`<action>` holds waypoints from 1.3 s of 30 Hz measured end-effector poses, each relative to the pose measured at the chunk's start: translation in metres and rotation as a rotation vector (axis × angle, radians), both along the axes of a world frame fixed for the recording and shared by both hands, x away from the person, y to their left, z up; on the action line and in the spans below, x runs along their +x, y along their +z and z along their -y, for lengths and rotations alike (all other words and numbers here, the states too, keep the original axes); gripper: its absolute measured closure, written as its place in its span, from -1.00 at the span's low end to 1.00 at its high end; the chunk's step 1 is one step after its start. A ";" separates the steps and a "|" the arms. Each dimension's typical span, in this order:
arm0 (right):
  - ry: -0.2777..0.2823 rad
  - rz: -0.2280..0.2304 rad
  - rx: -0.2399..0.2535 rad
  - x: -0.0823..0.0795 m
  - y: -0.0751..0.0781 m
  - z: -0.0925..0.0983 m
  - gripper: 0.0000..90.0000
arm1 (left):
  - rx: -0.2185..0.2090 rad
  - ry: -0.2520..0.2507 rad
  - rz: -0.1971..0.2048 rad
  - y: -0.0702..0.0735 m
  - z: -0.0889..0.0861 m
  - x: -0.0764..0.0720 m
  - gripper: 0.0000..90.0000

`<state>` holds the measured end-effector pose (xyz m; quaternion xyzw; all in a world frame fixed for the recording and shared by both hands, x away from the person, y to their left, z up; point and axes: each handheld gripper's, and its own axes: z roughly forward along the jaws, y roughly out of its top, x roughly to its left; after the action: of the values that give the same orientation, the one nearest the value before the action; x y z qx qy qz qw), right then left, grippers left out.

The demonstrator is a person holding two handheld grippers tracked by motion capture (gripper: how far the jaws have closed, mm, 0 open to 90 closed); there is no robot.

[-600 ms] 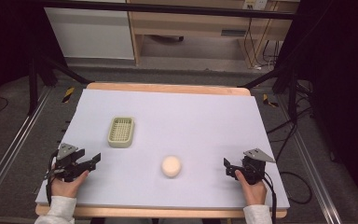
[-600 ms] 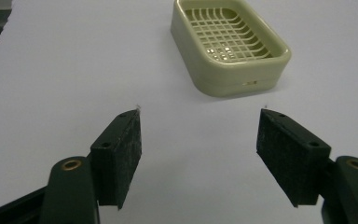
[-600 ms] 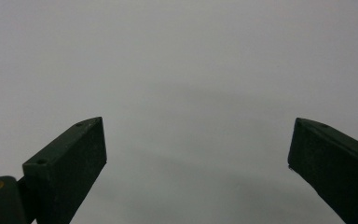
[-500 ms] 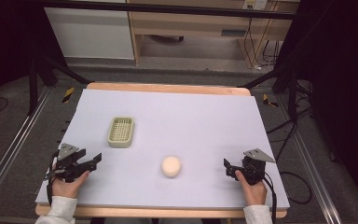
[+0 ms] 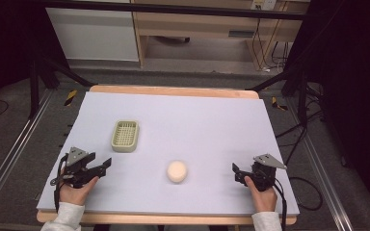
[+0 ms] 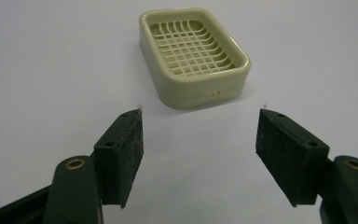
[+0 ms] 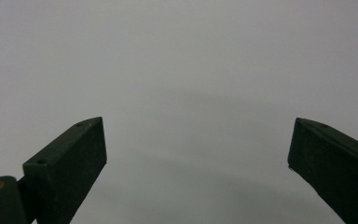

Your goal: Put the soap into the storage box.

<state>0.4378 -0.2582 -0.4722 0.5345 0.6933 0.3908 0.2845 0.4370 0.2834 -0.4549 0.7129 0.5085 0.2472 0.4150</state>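
A pale green soap dish [image 5: 125,135] with a grid bottom sits on the left half of the white table. A round cream soap [image 5: 177,171] lies near the middle front. My left gripper [image 5: 107,164] rests at the front left, open, and points toward the soap dish [image 6: 193,56], which lies a short way ahead of its jaws. At the front right my right gripper [image 5: 236,172] stands open, to the right of the soap. Nothing but bare white surface lies between the jaws of the right gripper [image 7: 196,154].
The white table [image 5: 212,125] has a wooden rim and ends close behind the person's hands. Black frame legs and cables [image 5: 294,139] stand off its right side. A wooden shelf unit [image 5: 197,29] is beyond the far edge.
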 end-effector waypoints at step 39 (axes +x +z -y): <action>0.036 0.004 -0.004 0.002 0.002 -0.010 -0.88 | 0.038 -0.146 0.019 0.016 0.055 -0.005 -0.47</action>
<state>0.4401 -0.2482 -0.4702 0.5208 0.7029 0.3955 0.2798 0.4325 0.2286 -0.4391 0.7534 0.4464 0.2326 0.4231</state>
